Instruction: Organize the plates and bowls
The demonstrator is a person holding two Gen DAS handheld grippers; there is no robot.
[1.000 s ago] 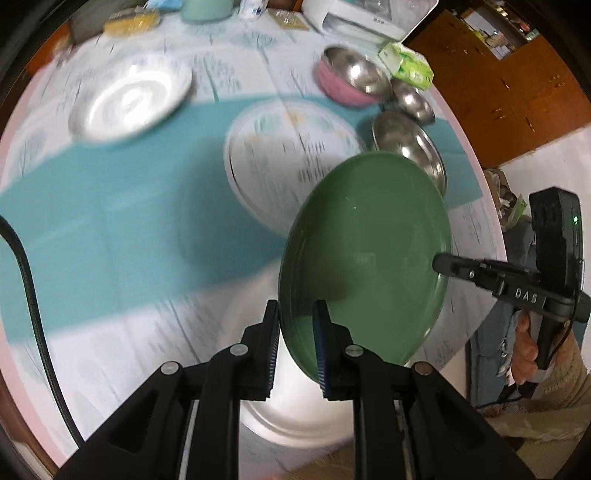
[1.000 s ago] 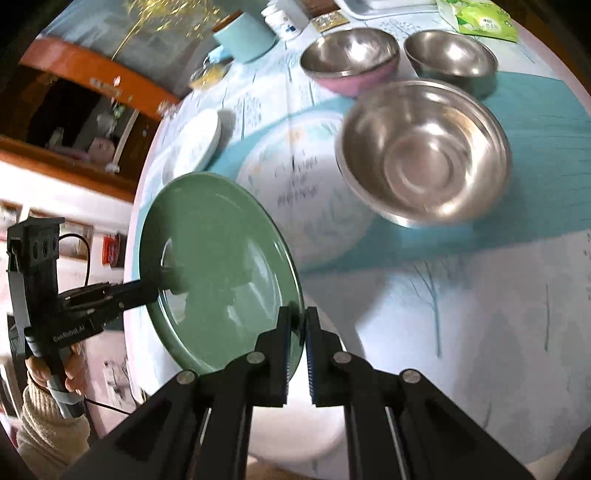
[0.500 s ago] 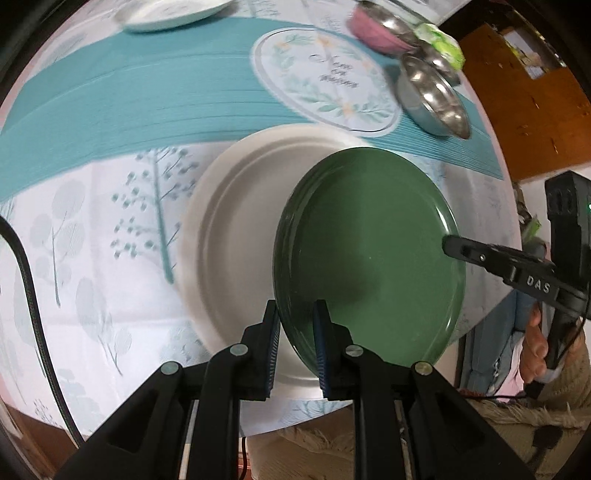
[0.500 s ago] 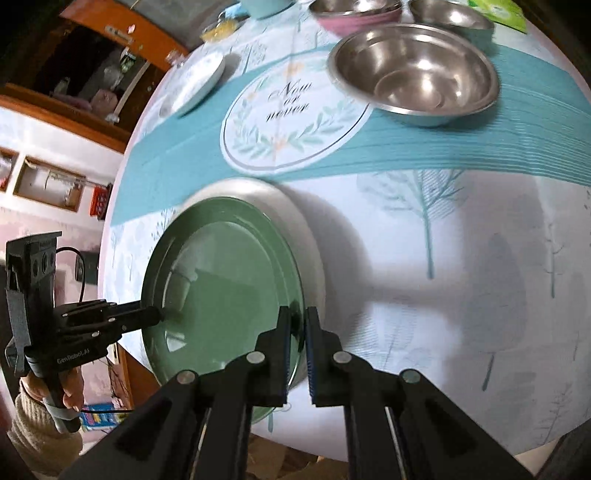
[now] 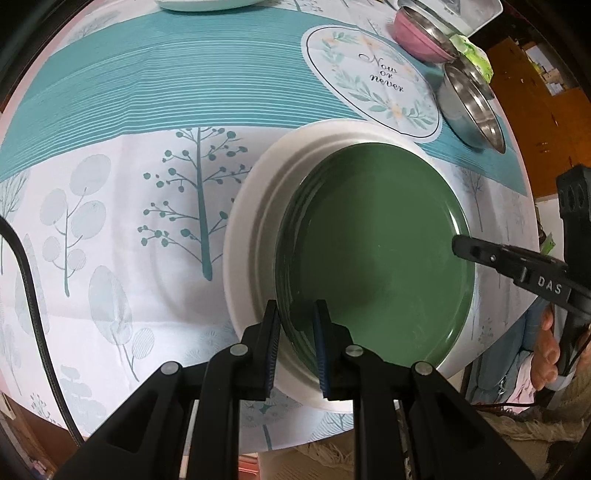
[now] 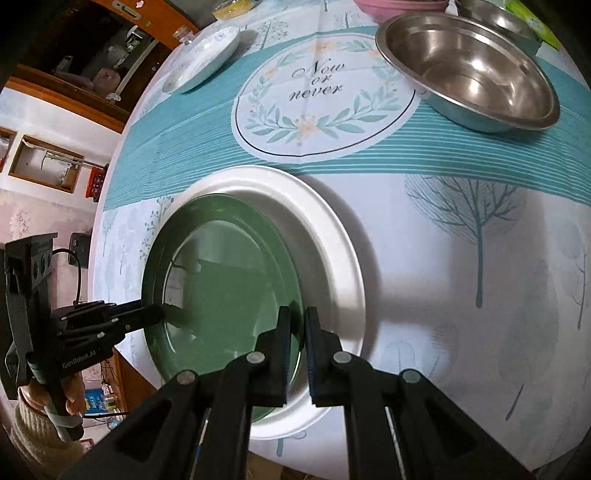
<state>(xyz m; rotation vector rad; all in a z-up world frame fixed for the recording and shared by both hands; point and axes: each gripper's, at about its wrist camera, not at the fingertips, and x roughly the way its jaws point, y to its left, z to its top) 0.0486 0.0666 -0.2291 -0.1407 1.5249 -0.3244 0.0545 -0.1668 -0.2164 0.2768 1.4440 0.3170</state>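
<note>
A green plate [image 5: 373,254] lies inside a larger white plate [image 5: 251,221] near the table's front edge; both also show in the right wrist view, green [image 6: 225,288] and white [image 6: 332,251]. My left gripper [image 5: 297,317] is shut on the green plate's near rim. My right gripper [image 6: 297,317] is shut on the opposite rim; its finger shows in the left wrist view [image 5: 480,254]. The left gripper's fingers show in the right wrist view [image 6: 140,317].
A large steel bowl [image 6: 469,74] sits at the back right, with a pink bowl [image 5: 421,33] and a smaller steel bowl [image 6: 495,14] behind it. A white patterned plate [image 6: 203,61] lies at the back left. A round printed emblem [image 6: 321,96] marks the cloth's middle.
Both grippers have lowered the green plate from tilted in the air down into the white plate. It now lies nearly flat inside it.
</note>
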